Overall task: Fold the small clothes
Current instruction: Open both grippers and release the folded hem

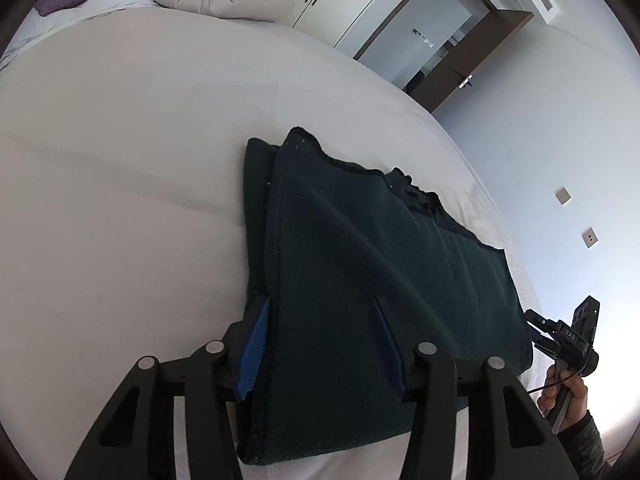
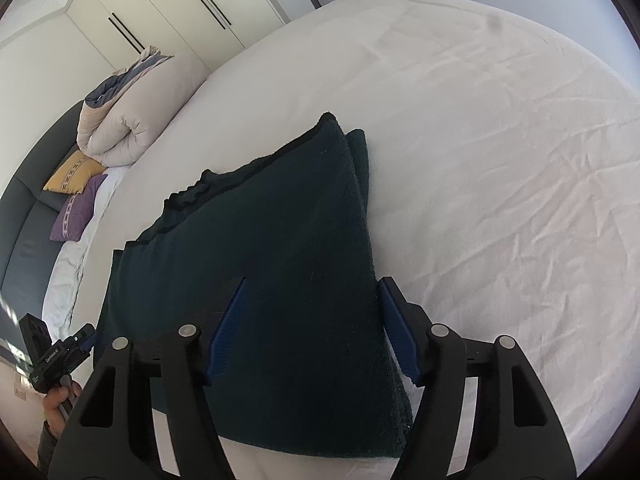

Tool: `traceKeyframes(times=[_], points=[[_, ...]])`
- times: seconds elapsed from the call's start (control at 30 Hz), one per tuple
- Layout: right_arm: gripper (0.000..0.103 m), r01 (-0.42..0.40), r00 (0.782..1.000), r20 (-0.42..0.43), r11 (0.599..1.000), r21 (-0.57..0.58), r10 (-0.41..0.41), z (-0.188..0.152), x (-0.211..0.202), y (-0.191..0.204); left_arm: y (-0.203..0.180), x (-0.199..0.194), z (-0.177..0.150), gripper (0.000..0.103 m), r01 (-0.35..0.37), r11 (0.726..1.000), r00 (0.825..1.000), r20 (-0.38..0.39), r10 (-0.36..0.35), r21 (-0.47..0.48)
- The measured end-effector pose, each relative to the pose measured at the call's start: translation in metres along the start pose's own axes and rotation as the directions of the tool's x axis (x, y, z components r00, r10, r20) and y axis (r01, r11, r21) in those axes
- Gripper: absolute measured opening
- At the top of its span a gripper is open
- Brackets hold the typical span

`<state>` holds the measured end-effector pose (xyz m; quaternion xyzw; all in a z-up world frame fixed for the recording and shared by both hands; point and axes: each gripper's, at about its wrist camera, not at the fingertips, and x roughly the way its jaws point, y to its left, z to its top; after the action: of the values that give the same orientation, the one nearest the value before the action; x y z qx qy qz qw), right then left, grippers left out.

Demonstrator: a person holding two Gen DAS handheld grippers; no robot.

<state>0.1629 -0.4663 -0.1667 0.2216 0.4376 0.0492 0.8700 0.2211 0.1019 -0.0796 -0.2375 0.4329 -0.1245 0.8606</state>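
A dark green fleece garment (image 1: 360,264) lies folded on the white bed sheet (image 1: 120,160), with a second layer showing along its outer edge. My left gripper (image 1: 320,304) is open, its blue-padded fingers (image 1: 254,344) straddling the near left corner of the cloth. My right gripper (image 2: 310,286) is open too, its fingers (image 2: 396,328) straddling the near right corner of the same garment (image 2: 260,260). Each gripper appears at the edge of the other's view: the right one in the left wrist view (image 1: 568,340), the left one in the right wrist view (image 2: 56,356).
A rolled beige duvet (image 2: 132,116) and yellow (image 2: 74,176) and purple (image 2: 78,208) cushions lie at the head of the bed. White wardrobes (image 2: 168,12) stand behind. A dark open door (image 1: 472,64) shows past the bed's far edge. The sheet (image 2: 500,180) is wrinkled to the right.
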Motion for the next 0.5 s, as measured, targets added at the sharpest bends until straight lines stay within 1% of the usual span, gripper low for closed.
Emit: traceKeyframes(times=[0.03, 0.07, 0.1, 0.13, 0.17, 0.2, 0.23, 0.33, 0.4, 0.5], points=[[0.053, 0.004, 1.0, -0.008, 1.0, -0.008, -0.005, -0.001, 0.002, 0.0, 0.0, 0.002, -0.001, 0.037, -0.008, 1.0, 1.0, -0.011, 0.008, 0.008], [0.051, 0.014, 1.0, -0.016, 1.0, -0.013, -0.014, -0.002, 0.004, 0.0, 0.001, 0.002, -0.001, 0.031, -0.016, 1.0, 1.0, -0.019, 0.016, 0.012], [0.045, 0.024, 0.999, -0.022, 1.0, -0.017, -0.024, -0.002, 0.006, 0.0, 0.001, 0.002, -0.002, 0.014, -0.027, 1.0, 0.999, -0.021, 0.028, 0.016], [0.037, 0.031, 0.999, -0.024, 0.999, -0.018, -0.031, -0.003, 0.007, -0.001, 0.002, 0.002, -0.002, 0.006, -0.035, 0.999, 0.999, -0.024, 0.035, 0.017], [0.033, 0.04, 0.999, -0.025, 0.999, -0.02, -0.04, -0.002, 0.008, -0.001, 0.004, 0.003, -0.002, 0.006, -0.035, 0.999, 0.999, -0.026, 0.035, 0.014], [0.032, 0.05, 0.998, -0.025, 0.998, -0.024, -0.051, -0.002, 0.008, -0.002, 0.005, 0.003, -0.003, 0.006, -0.042, 0.999, 0.999, -0.028, 0.042, 0.016], [0.027, 0.052, 0.998, -0.026, 0.998, -0.029, -0.052, -0.003, 0.007, -0.002, 0.005, 0.003, -0.005, 0.006, -0.055, 0.998, 0.998, -0.029, 0.056, 0.021], [0.018, 0.078, 0.996, -0.028, 0.995, -0.06, -0.079, -0.003, 0.006, 0.0, 0.007, 0.001, -0.01, 0.005, -0.074, 0.997, 0.997, -0.021, 0.074, 0.022], [0.016, 0.083, 0.996, -0.025, 0.994, -0.074, -0.085, -0.003, 0.004, 0.002, 0.013, -0.003, -0.014, 0.005, -0.075, 0.997, 0.997, -0.009, 0.075, 0.003], [0.016, 0.094, 0.995, -0.021, 0.991, -0.093, -0.096, -0.003, 0.001, 0.006, 0.02, -0.008, -0.02, 0.005, -0.075, 0.997, 0.997, 0.003, 0.075, -0.026]])
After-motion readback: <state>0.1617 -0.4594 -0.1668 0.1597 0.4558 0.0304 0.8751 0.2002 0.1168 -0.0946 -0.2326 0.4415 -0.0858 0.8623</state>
